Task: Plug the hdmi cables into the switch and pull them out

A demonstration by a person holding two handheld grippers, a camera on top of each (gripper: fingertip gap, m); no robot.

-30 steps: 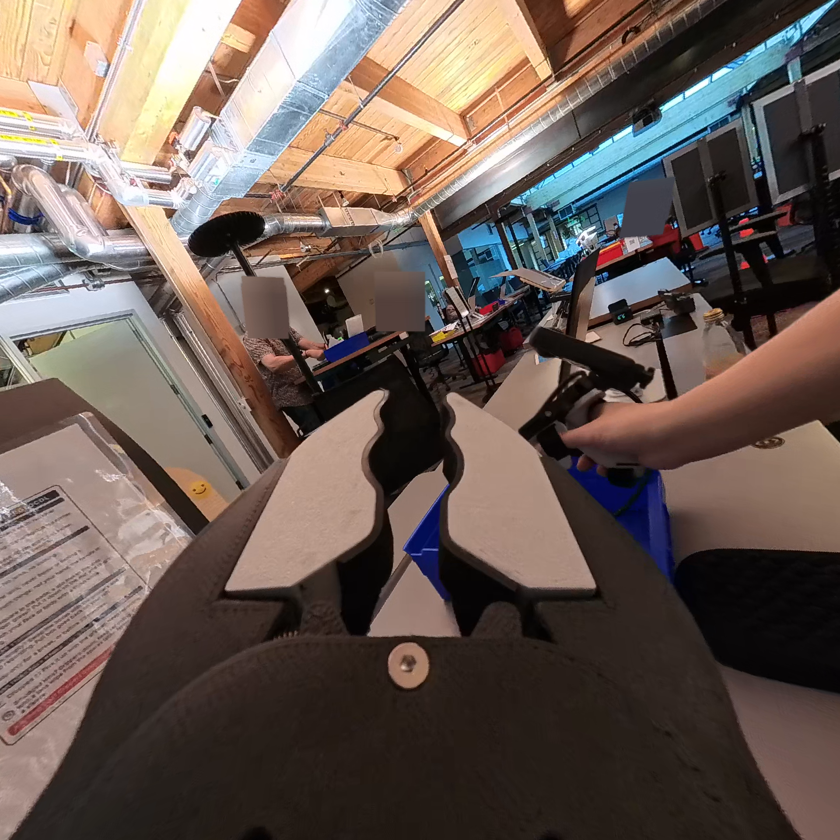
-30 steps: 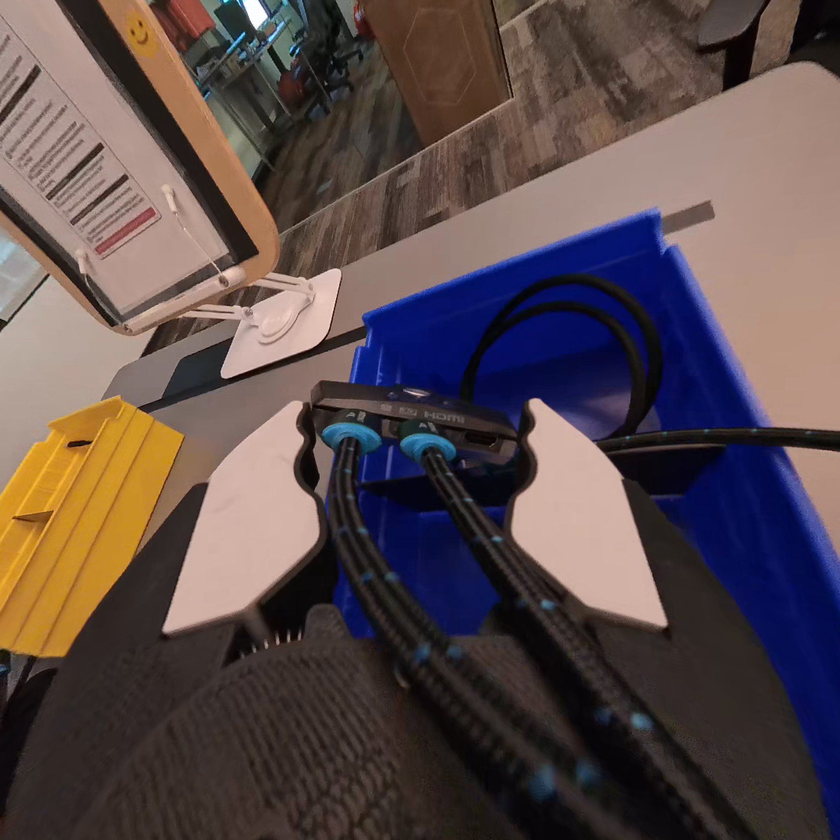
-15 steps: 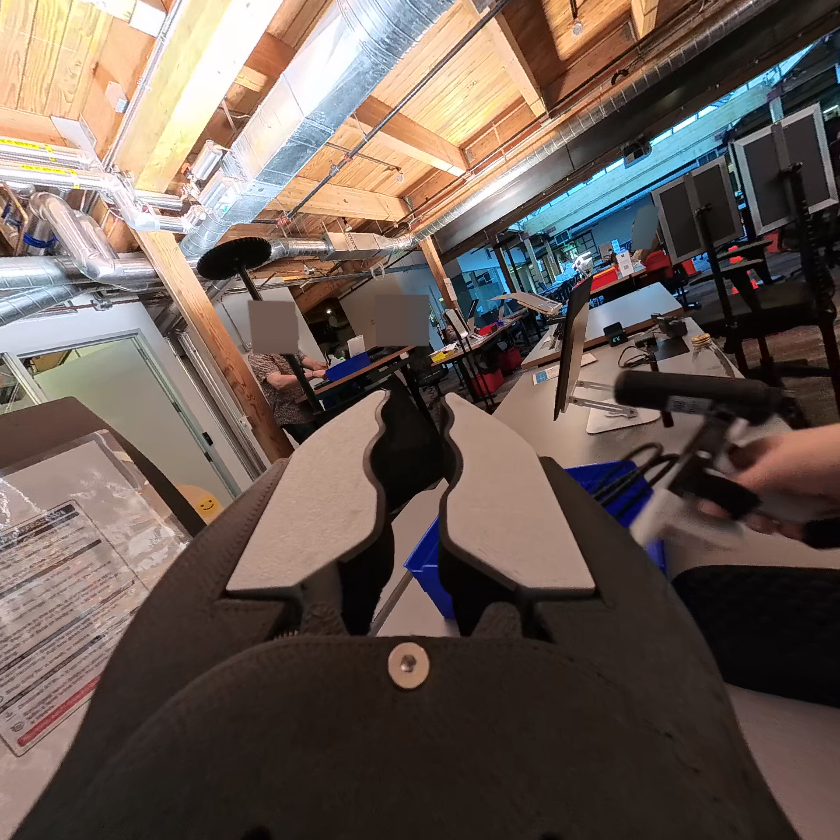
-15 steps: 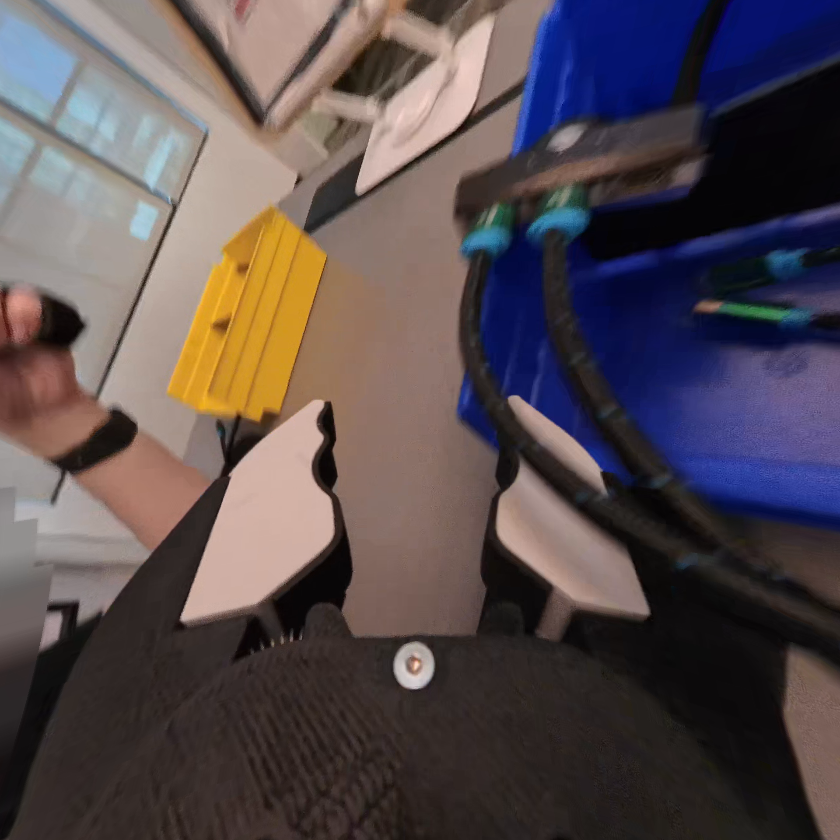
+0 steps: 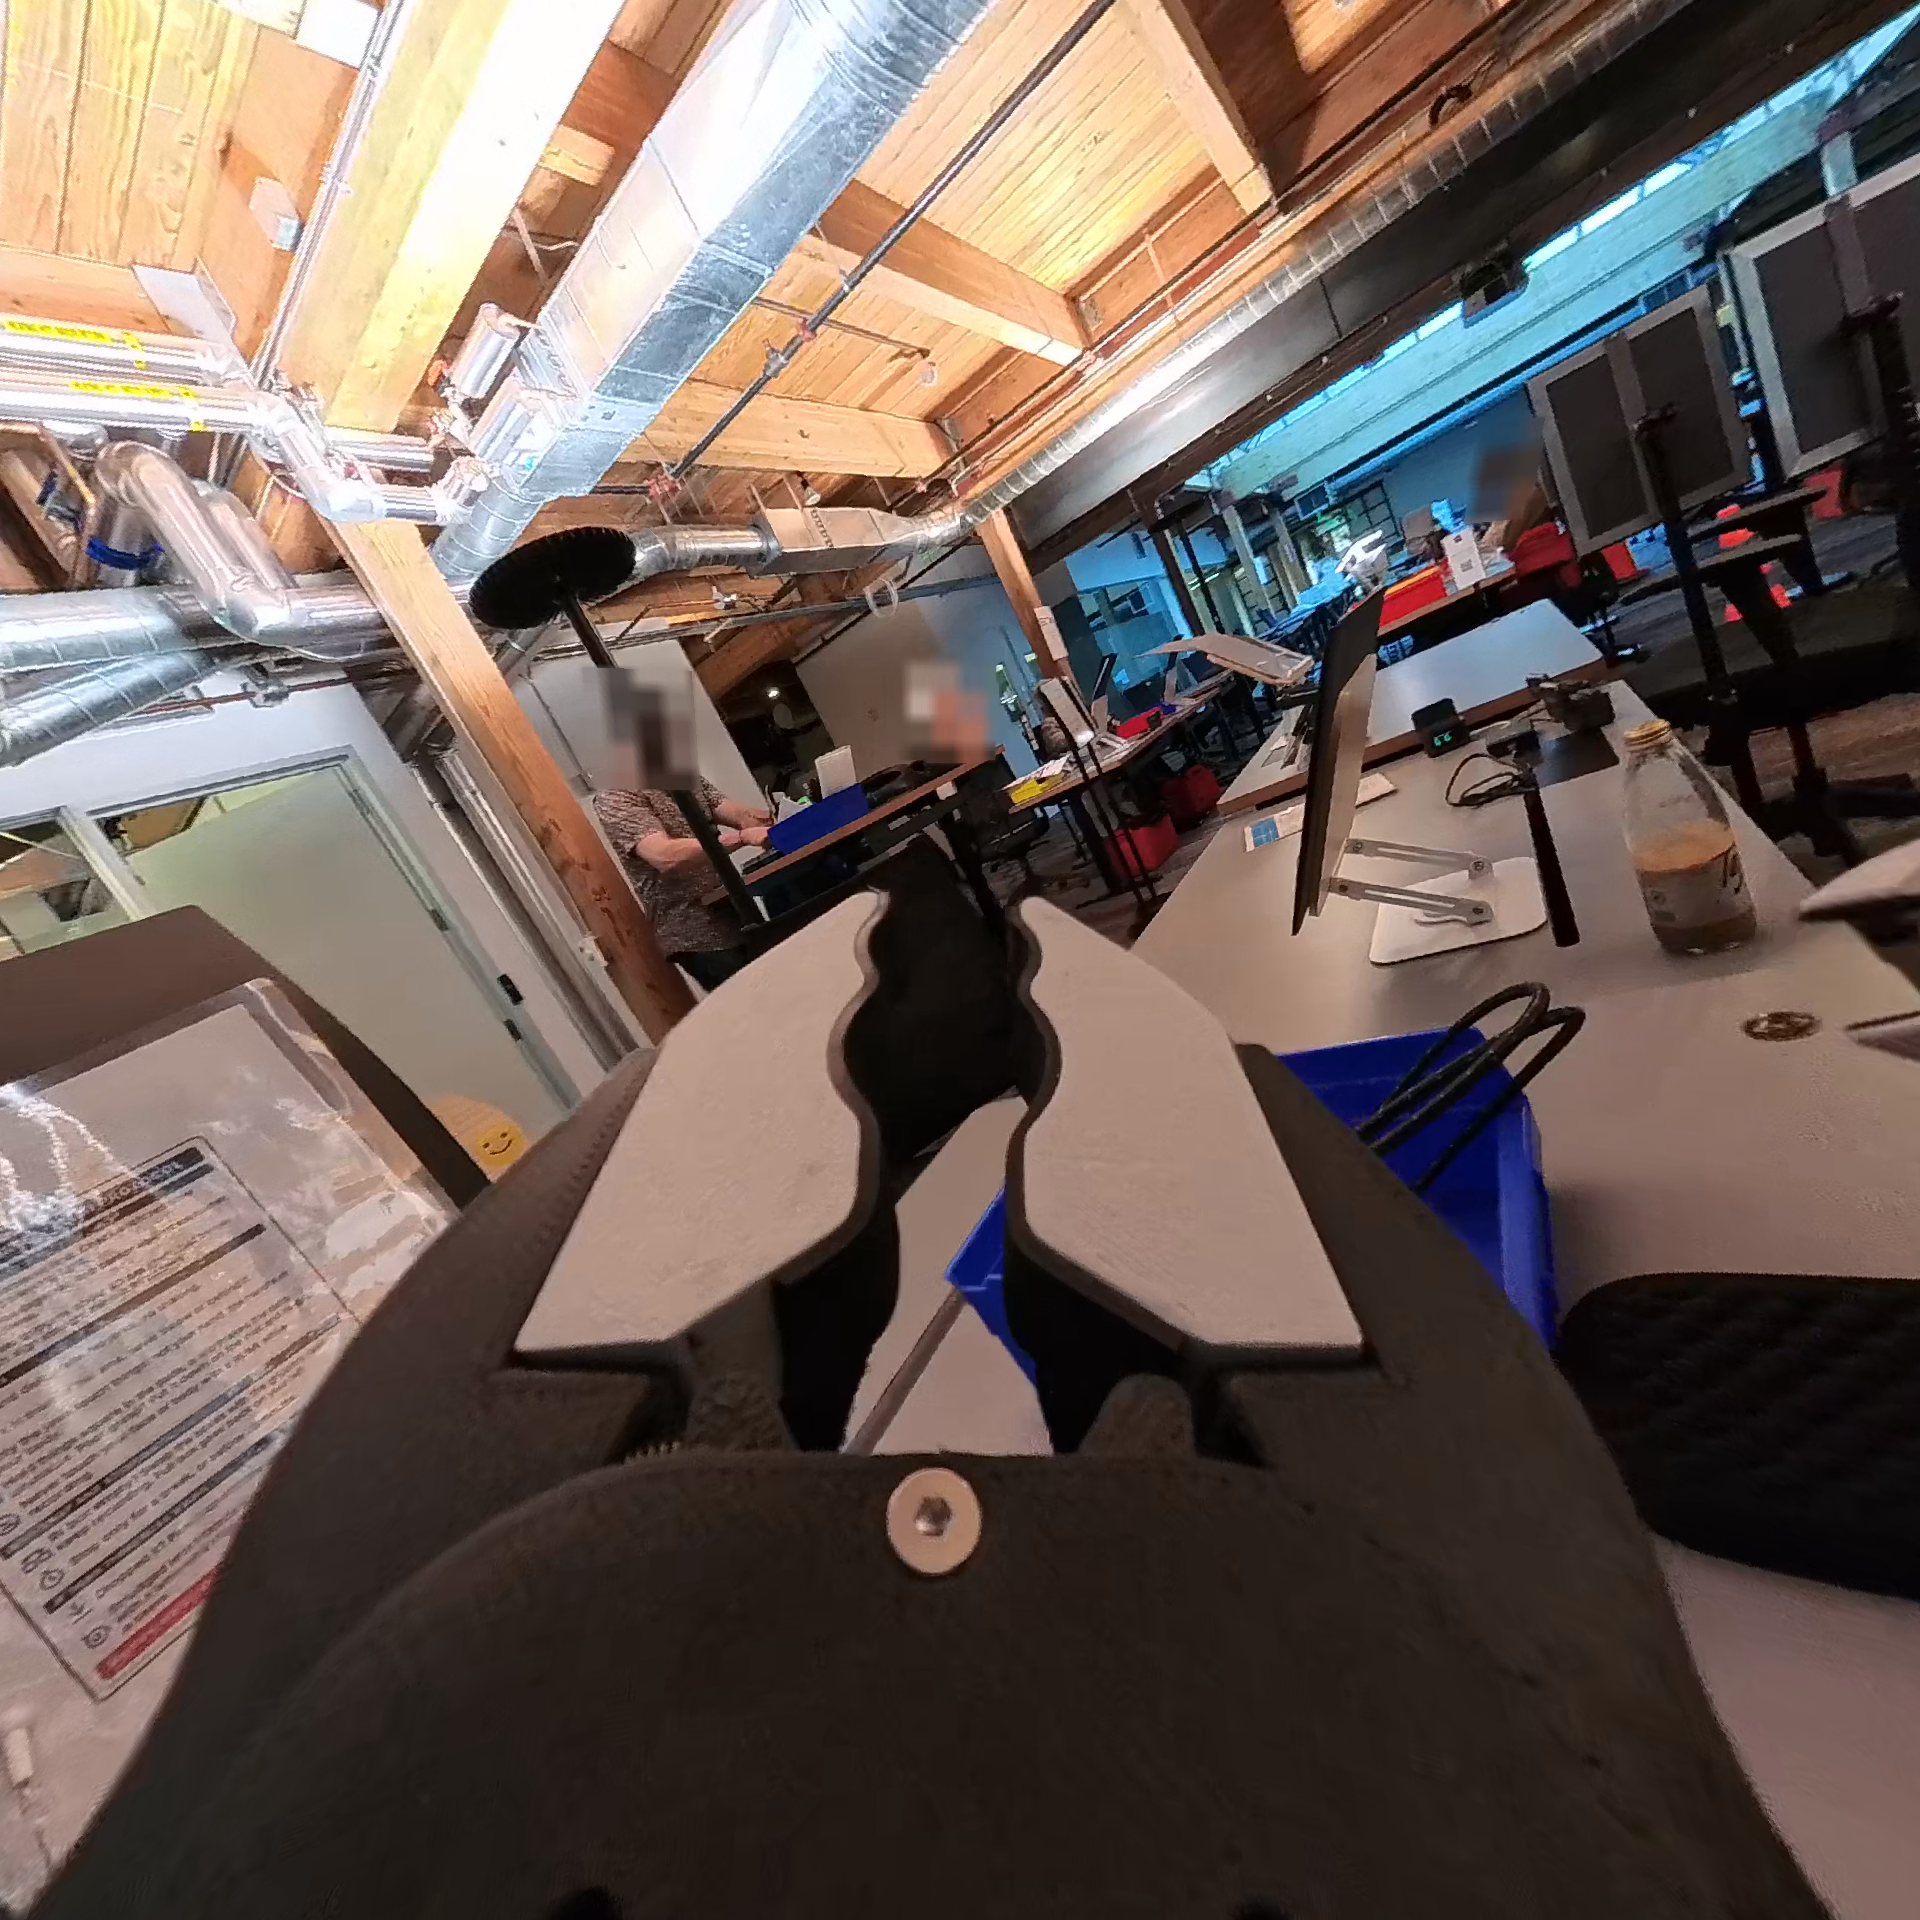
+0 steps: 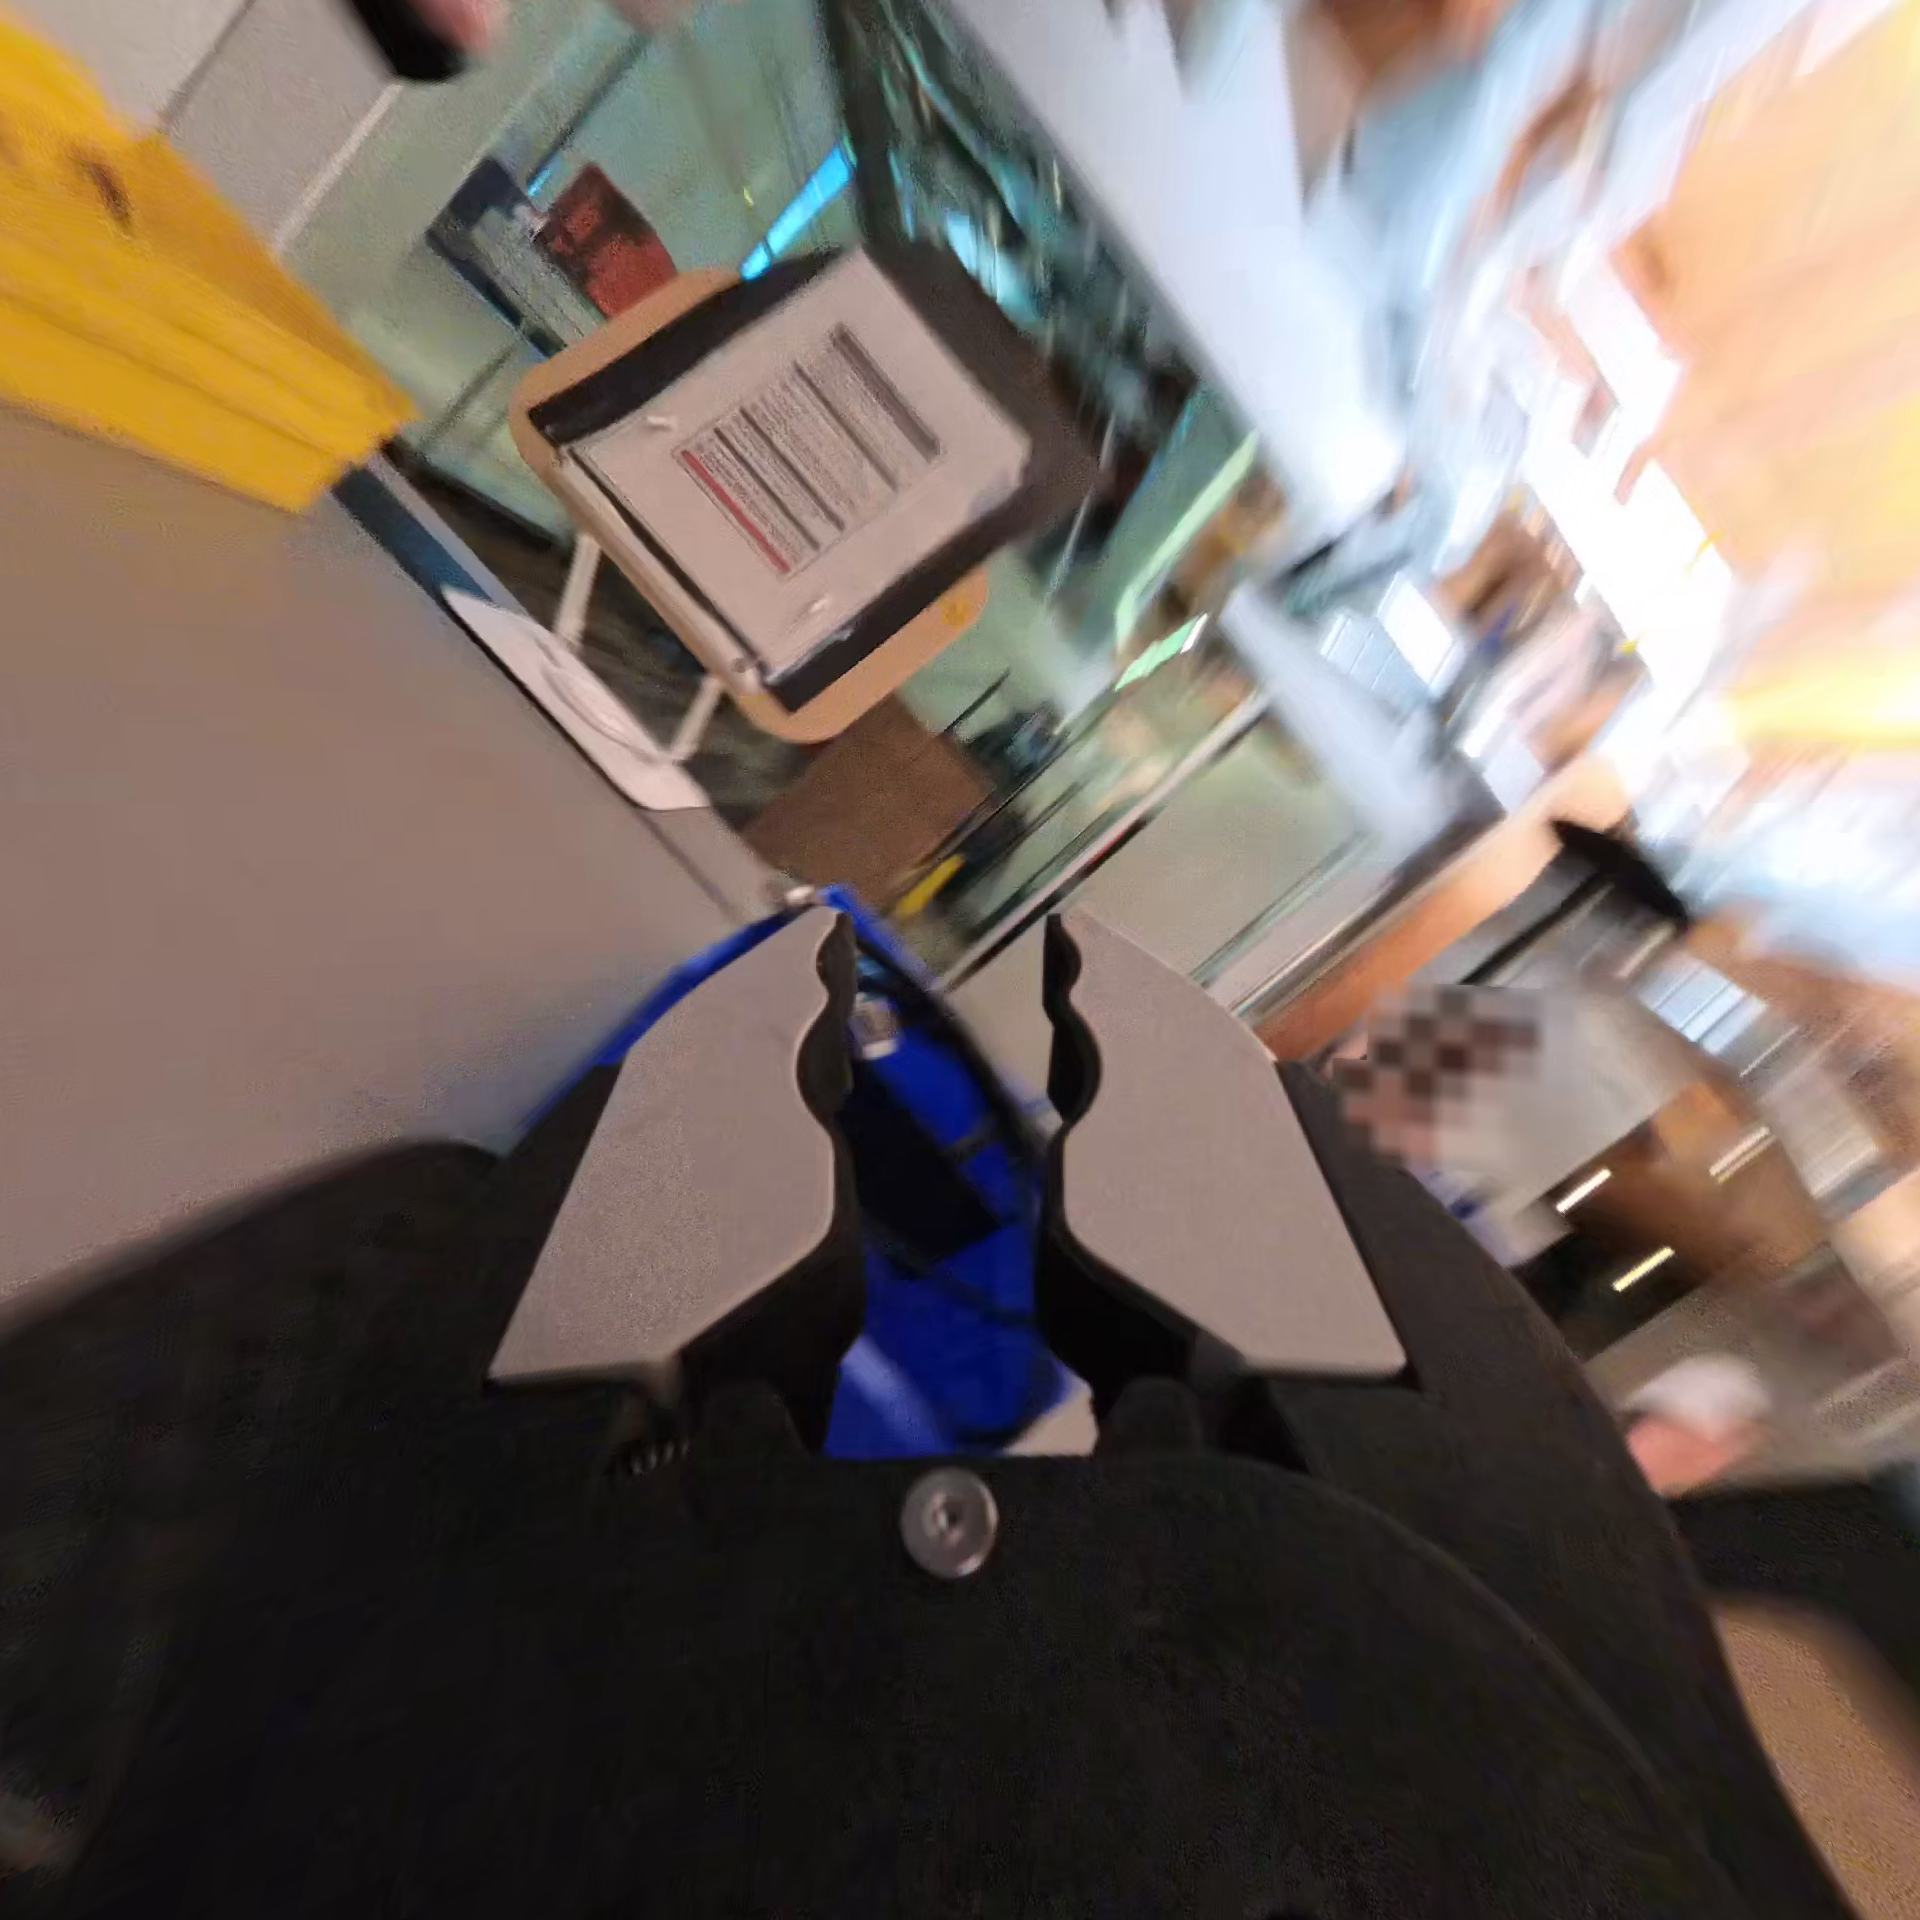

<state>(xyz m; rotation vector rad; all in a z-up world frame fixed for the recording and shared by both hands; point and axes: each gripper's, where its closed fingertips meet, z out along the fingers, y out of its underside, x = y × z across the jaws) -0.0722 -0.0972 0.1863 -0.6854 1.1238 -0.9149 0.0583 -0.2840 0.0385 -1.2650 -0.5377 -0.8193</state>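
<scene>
In the left wrist view, the blue bin [image 5: 1475, 1153] sits on the grey table, right of my fingers. Black HDMI cable loops [image 5: 1475, 1049] stick up out of it. My left gripper [image 5: 952, 914] is raised and points across the room, its jaws a narrow gap apart and empty. The right wrist view is badly blurred and tilted. My right gripper [image 6: 943, 935] is partly open and empty, with the blue bin [image 6: 935, 1299] seen between its fingers. The switch cannot be made out in either view.
A printed sign on a stand [image 5: 135, 1320] is close on the left and also shows in the right wrist view [image 6: 790, 468]. A yellow plastic piece [image 6: 156, 301], a glass bottle [image 5: 1683, 862], a monitor on a stand [image 5: 1340, 769] and a black padded surface [image 5: 1745, 1413] are nearby. People sit at far desks.
My right gripper has swung away from the switch and its two plugged cables, tilted up, and its jaws have narrowed. It and the hand have left the left wrist view. The left gripper barely moved.
</scene>
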